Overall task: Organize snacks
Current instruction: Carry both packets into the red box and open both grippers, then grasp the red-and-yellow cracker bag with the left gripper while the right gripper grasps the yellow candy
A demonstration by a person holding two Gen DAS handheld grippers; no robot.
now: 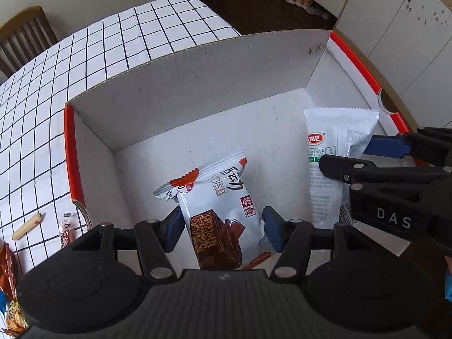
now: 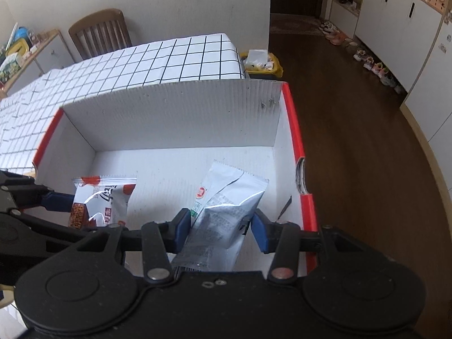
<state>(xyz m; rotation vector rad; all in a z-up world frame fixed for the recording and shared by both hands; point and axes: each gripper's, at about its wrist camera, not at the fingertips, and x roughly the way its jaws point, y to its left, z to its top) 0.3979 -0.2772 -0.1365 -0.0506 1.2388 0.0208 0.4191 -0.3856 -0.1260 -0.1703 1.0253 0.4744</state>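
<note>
A white cardboard box with red rims (image 1: pixel 197 90) (image 2: pixel 169 113) stands on the checked tablecloth. My left gripper (image 1: pixel 221 231) is inside the box, shut on a chocolate wafer cake packet (image 1: pixel 220 214), which also shows in the right wrist view (image 2: pixel 99 203). My right gripper (image 2: pixel 220 231) is shut on a silver-white snack packet with a red logo (image 2: pixel 226 212), held inside the box at its right side; the packet also shows in the left wrist view (image 1: pixel 333 152), with the right gripper (image 1: pixel 364 155) on it.
Loose snacks lie on the tablecloth left of the box: a cream stick (image 1: pixel 28 226), a small red-brown packet (image 1: pixel 67 231) and orange wrappers (image 1: pixel 7 265). A wooden chair (image 2: pixel 99 31) stands behind the table. A yellow bin (image 2: pixel 261 63) is by the table's far end.
</note>
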